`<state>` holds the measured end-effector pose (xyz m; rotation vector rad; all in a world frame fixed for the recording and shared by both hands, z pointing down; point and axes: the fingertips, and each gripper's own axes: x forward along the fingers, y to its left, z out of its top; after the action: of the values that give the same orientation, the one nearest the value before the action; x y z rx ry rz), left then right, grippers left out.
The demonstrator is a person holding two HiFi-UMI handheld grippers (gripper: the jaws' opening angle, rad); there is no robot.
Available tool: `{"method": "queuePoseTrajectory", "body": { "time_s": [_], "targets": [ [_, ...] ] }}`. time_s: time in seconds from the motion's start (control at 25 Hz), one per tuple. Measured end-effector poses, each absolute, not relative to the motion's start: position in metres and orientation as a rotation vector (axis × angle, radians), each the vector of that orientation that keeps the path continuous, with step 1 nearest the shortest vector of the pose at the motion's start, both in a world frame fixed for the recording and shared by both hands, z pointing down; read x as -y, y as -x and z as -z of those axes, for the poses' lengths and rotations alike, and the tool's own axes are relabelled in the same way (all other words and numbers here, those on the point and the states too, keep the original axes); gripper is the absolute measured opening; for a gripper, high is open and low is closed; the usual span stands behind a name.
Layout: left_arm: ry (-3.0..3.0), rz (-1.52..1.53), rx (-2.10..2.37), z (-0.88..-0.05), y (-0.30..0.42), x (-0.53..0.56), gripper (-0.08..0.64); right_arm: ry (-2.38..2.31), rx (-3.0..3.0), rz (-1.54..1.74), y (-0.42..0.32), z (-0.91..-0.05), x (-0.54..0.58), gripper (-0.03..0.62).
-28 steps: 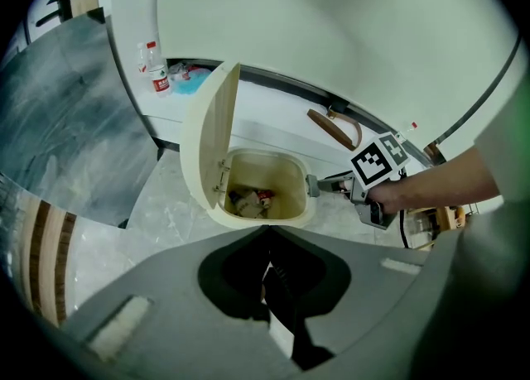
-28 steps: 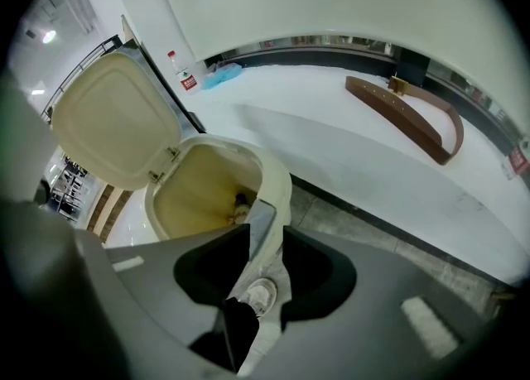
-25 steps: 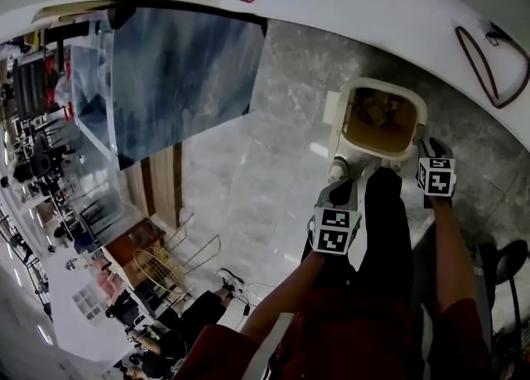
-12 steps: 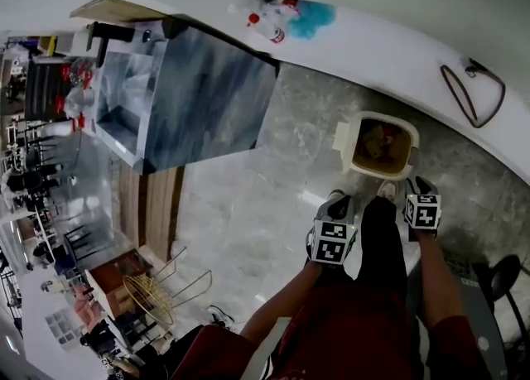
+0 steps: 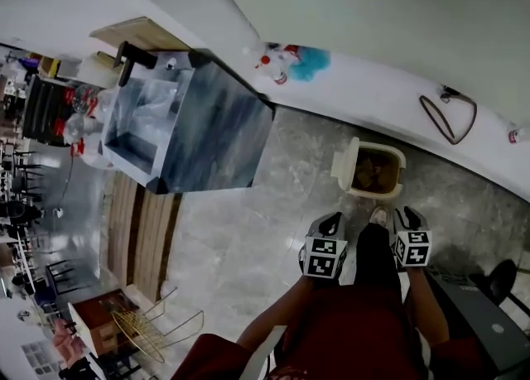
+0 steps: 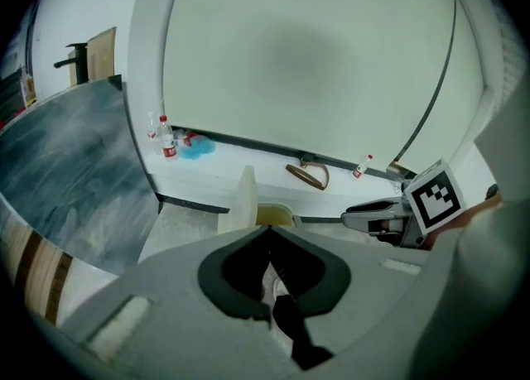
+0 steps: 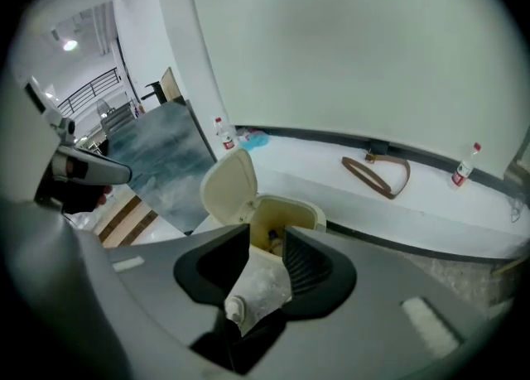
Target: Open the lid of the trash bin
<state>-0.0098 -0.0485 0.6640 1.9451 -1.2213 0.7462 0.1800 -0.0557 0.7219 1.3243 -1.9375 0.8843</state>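
Trash bin sits at the white ledge edge, lid upright. Left gripper jaws pressed together, empty. Right gripper slightly parted, empty. Floor is bare to the left.

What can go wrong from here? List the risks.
1. The lid stands upright, and neither the left gripper nor the right gripper touches it. It could drop shut.
2. The shoe is close to the bin. A step forward could knock the bin and tip the lid down.
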Motion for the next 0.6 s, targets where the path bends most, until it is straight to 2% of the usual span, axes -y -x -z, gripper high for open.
{"method": "queuePoseTrajectory", "body": {
  "time_s": [0.4,0.6],
  "targets": [
    [-2.167,-0.597,1.308,-0.58,0.04,0.071,0.005,-1.567,2.115,-0.633,-0.154,-0.595,0.064,0.127],
    [-2.338,-0.465,1.433,-0.513,0.054,0.091,0.005,-1.687,2.187,-0.432,-0.149,-0.524,0.07,0.129]
  ]
}}
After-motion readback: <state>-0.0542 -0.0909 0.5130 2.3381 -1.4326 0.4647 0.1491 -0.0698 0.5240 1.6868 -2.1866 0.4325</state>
